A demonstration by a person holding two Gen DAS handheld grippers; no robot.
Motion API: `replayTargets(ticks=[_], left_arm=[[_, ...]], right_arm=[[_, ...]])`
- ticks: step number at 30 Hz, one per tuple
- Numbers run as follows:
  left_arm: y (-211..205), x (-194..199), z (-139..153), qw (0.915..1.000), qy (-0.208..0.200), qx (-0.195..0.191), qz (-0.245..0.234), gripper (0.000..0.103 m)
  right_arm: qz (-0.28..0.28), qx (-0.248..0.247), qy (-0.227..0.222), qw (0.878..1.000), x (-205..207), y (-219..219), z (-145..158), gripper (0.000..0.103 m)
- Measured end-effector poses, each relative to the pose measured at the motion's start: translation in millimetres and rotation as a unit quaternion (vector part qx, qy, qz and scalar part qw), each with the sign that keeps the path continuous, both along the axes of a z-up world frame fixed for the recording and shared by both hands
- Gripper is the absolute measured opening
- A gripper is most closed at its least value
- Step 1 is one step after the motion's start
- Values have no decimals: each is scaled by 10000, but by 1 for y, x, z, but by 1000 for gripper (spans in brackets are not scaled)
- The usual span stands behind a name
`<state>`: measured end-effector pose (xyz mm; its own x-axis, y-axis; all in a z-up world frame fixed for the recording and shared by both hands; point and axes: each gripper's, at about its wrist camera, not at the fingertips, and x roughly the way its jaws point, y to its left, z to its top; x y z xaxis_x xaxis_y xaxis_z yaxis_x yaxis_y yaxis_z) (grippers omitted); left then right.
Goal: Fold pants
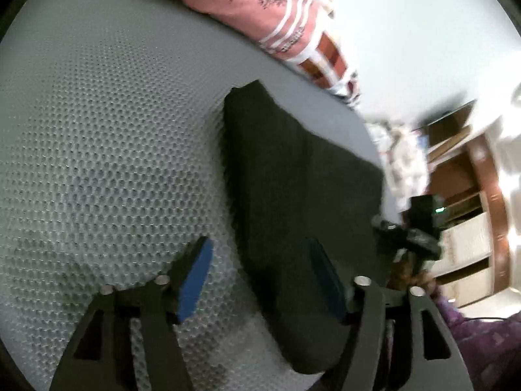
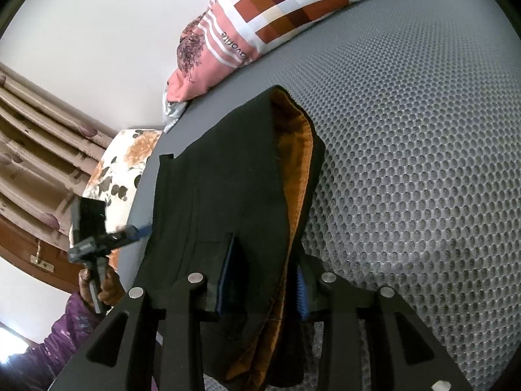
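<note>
Fingers of my left gripper [image 1: 260, 280] stand wide apart, gripping nothing, over the near left edge of the dark pants [image 1: 302, 176] on the grey bed [image 1: 97, 130]. My right gripper [image 2: 263, 280] pinches their layered right edge; long axis runs away from me.

The right gripper [image 2: 265, 288] fingers [image 2: 229, 280] apparently pinch folded black pants [image 2: 234, 176] on the grey mattress [image 2: 407, 163].
</note>
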<state>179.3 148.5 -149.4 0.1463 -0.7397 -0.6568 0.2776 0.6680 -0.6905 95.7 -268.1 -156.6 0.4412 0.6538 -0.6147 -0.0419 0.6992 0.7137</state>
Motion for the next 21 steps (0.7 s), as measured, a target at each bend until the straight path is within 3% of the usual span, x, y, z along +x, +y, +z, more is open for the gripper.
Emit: replayTargets(ticks=[4,7,11,12,14,16,18,21], left_arm=[[-18,3,-4,9974,241,-444,-506,84],[-40,3,-2,9947,201,-479,-886,89],[-55,6,1,9959,-90,-496,-749,89],[-57,5,0,9967,-153,-409,-686,86],[-58,1,-1,9984,-320,-97,-452,67],[-52,-1,-2,9988,-370,256,-204,29],[-47,-3,-4,9988,-338,350,-29,25],[-59,-16,6,9929,-792,887,-82,20]], right_arm=[[-1,-13,27,10000,0,-1,-1,32],[20,-37,19,10000,1,2,0,33],[27,0,8,10000,4,6,0,34],[32,-22,-1,10000,4,7,1,34],[60,-155,-52,9998,4,10,3,34],[80,-221,-86,9997,5,12,5,32],[98,-190,-98,9997,7,14,5,29],[134,-202,-152,9996,9,14,8,27]])
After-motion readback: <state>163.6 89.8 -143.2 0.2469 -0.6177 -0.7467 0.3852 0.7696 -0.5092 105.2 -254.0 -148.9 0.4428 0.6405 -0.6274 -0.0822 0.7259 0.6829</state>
